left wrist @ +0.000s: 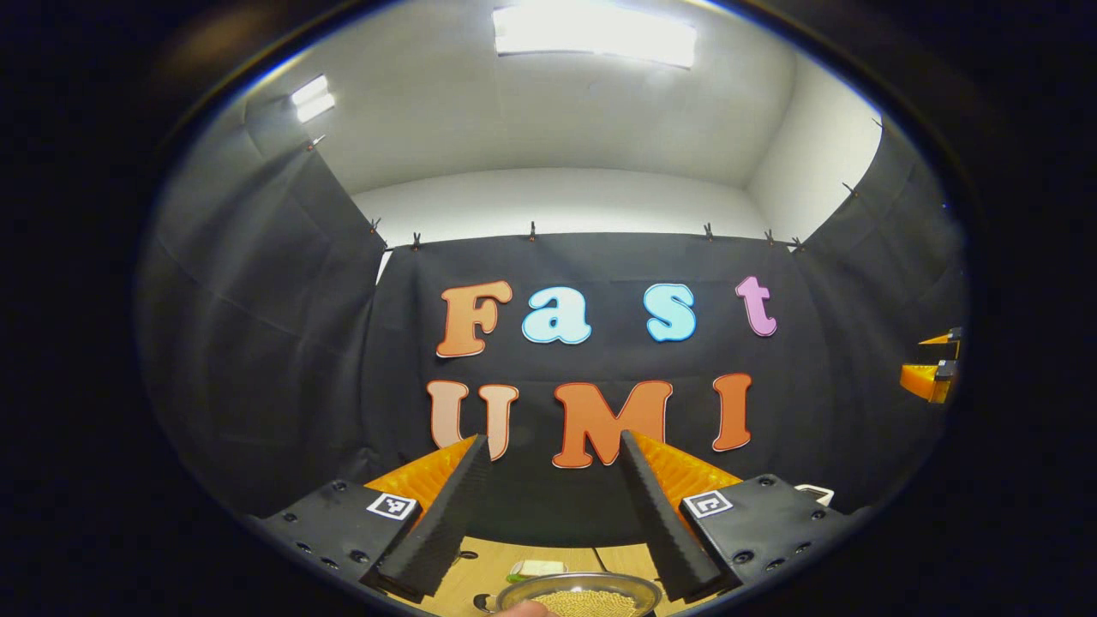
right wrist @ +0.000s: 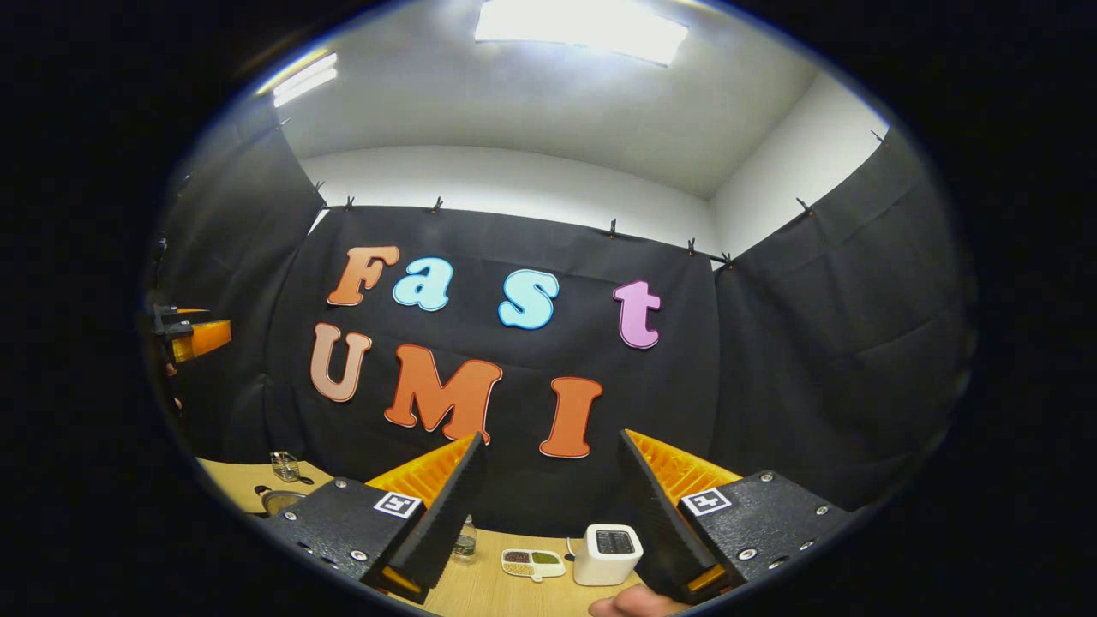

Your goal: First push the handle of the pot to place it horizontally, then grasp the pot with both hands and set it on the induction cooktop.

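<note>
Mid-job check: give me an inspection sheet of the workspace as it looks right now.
Surface: wooden table, low in both views.
Job's things: metal pot holding pale grains, below the left gripper; handle and cooktop nothing seen.
Clutter: white box-shaped device, divided dish, small bottle, glass item, strainer-like item.
Grippers: left gripper and right gripper raised, jaws open, holding nothing.
Cables: nothing seen.
Surroundings: black cloth walls, white ceiling, ceiling lights.
</note>
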The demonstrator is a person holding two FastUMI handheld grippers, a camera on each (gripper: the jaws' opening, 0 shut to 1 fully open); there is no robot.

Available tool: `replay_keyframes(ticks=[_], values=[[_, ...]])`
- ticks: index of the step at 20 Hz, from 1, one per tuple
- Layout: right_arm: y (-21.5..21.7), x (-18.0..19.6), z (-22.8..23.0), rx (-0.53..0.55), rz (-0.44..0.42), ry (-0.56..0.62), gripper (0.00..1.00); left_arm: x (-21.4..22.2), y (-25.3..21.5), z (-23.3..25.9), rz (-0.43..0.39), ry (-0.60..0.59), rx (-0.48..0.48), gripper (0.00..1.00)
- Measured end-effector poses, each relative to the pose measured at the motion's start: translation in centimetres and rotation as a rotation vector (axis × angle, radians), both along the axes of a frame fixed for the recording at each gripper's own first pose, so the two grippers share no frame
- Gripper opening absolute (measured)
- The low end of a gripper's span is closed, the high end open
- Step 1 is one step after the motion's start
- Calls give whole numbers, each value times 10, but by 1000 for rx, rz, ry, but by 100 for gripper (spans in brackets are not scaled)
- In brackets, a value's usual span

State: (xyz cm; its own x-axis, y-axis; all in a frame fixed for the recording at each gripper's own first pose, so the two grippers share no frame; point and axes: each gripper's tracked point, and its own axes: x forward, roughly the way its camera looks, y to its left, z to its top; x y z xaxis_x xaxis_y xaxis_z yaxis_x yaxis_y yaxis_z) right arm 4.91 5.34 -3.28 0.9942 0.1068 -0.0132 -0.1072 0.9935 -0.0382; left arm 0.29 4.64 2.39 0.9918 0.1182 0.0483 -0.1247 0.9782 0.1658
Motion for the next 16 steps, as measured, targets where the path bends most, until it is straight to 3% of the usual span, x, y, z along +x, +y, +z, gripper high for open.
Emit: replay_keyframes(ticks=[16], values=[[29,2,-16,-55,48,3,95,-4,13,-9,26,1,-40,98]])
